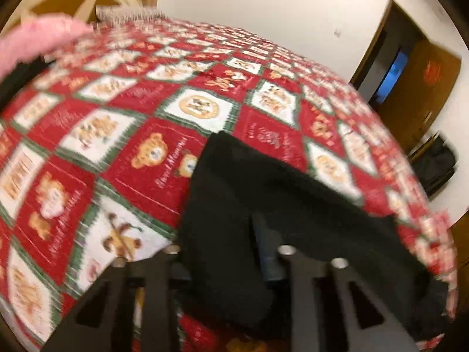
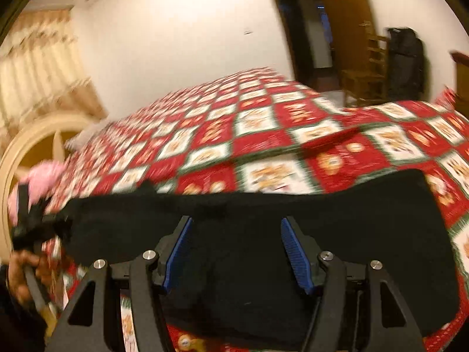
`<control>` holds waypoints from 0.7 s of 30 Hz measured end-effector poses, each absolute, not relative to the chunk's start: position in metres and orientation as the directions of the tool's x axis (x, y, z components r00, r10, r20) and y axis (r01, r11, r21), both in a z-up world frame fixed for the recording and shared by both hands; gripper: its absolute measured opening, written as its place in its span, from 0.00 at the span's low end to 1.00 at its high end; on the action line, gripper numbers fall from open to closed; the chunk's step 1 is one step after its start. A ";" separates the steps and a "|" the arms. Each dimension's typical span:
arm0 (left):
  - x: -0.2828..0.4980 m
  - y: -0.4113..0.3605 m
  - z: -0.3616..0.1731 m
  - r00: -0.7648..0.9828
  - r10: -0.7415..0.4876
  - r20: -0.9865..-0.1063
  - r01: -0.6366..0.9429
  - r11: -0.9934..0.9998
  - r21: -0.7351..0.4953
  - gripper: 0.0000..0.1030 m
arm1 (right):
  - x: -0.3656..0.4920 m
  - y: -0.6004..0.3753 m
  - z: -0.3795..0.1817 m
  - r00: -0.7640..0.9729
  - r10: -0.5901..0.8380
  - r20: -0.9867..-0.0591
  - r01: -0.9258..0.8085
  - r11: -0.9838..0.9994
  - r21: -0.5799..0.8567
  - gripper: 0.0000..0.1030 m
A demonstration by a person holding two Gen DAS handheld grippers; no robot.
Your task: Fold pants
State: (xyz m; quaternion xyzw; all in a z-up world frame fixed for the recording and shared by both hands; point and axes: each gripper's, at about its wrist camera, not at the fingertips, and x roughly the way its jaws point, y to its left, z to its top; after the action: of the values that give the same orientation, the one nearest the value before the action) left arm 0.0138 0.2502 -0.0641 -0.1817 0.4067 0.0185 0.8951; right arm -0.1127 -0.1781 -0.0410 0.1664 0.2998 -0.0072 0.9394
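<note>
Left fingers (image 1: 265,252) clamped on pants (image 1: 263,182) | right fingers (image 2: 288,243) apart over pants (image 2: 249,214) | bed (image 2: 263,140) at 12 o'clock

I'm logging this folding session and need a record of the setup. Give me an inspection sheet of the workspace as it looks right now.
Surface: bed with a red, white and green teddy-bear quilt.
Job's things: black pants lying across the quilt's near edge.
Clutter: pink fluffy item at the far left; nature unclear.
Grippers: left tool draped in pants fabric, jaw state hidden; right tool open over the pants.
Cables: nothing seen.
Surroundings: white wall, open wooden door, wooden chair with a black bag, cream curtains. Both views motion-blurred.
</note>
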 end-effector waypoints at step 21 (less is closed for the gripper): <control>-0.059 0.019 0.026 0.668 -0.496 -0.555 0.524 0.843 -0.122 0.22 | -0.138 -0.241 -0.028 0.850 0.039 -0.526 0.235 0.864 0.445 0.61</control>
State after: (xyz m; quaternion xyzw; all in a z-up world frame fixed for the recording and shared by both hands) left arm -0.0595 0.0189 0.0255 0.0242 0.2966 -0.2793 0.9129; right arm -0.1379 -0.2412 -0.0283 0.2551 0.2690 -0.0530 0.9272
